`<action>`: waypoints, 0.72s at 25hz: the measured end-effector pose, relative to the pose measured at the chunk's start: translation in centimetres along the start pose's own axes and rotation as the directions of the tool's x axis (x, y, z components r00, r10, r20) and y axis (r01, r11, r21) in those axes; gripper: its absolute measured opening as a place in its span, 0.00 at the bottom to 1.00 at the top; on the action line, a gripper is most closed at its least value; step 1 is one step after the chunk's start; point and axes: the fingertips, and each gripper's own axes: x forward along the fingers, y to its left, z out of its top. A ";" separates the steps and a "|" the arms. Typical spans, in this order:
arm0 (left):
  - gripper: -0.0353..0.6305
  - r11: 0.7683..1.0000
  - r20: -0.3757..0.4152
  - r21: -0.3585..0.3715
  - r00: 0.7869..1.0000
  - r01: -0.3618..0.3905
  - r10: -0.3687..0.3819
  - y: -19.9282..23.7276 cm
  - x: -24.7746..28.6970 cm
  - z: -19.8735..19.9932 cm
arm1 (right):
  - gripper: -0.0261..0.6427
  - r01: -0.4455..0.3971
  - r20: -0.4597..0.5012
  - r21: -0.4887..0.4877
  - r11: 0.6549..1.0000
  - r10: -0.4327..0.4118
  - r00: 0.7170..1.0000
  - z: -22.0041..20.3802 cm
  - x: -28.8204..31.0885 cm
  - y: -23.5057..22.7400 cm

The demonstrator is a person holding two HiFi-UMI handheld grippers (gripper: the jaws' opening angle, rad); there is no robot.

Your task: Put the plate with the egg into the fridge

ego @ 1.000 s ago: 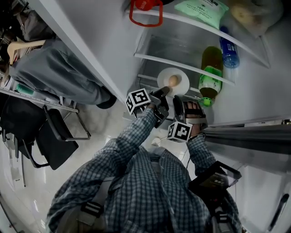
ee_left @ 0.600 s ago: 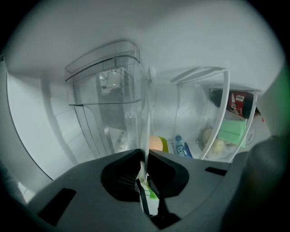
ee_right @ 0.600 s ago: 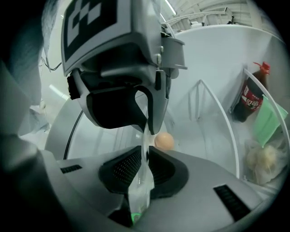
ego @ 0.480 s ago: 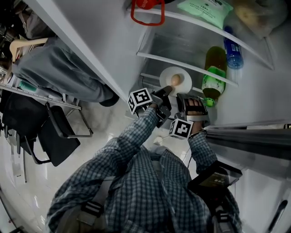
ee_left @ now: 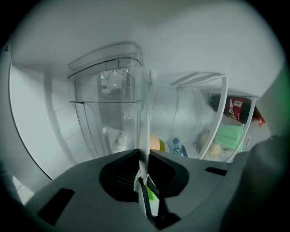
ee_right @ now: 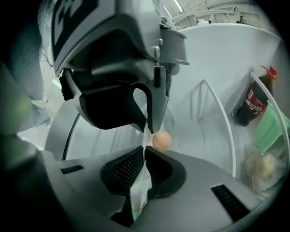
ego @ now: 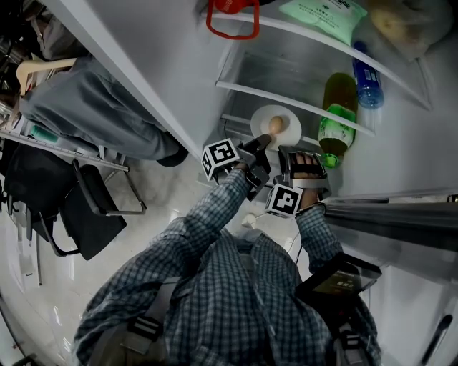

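A white plate [ego: 285,114] with a brown egg [ego: 275,126] lies level inside the open fridge, just above a shelf. My left gripper [ego: 259,143] is shut on its near rim, which shows edge-on between the jaws as a thin white line, the plate [ee_left: 144,136], with the egg [ee_left: 155,144] behind it. My right gripper [ego: 299,154] sits just right of the left. Its jaws have just been closing and now pinch the plate [ee_right: 141,181] at its rim. The left gripper [ee_right: 152,129] hangs right above, and the egg [ee_right: 161,139] lies beyond.
A green bottle [ego: 335,125] and a blue bottle [ego: 366,89] stand in racks right of the plate. A green packet [ego: 322,16] and a red handle [ego: 229,18] lie on higher shelves. A clear drawer [ee_left: 108,104] and a cola bottle [ee_right: 253,106] are nearby. A black chair [ego: 93,214] stands on the floor at left.
Almost nothing differs. The right gripper has shifted slightly beside the left one, while the plate, the egg and the left gripper stay where they were.
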 end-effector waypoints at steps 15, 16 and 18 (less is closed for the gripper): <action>0.15 0.994 -0.008 0.085 0.997 0.074 -0.073 -1.2 -0.1 -0.2 | 0.08 -0.023 -0.006 0.029 0.999 0.023 1.000 -0.1 -0.2 -0.2; 0.18 0.993 -0.008 0.086 0.997 0.079 -0.079 -1.4 -0.2 -0.2 | 0.08 -0.022 -0.010 0.026 0.999 0.022 1.000 -0.1 -0.2 -0.2; 0.20 0.993 -0.008 0.085 0.996 0.085 -0.085 -1.5 -0.2 -0.3 | 0.07 -0.018 -0.014 0.023 1.000 0.018 1.000 -0.2 -0.3 -0.3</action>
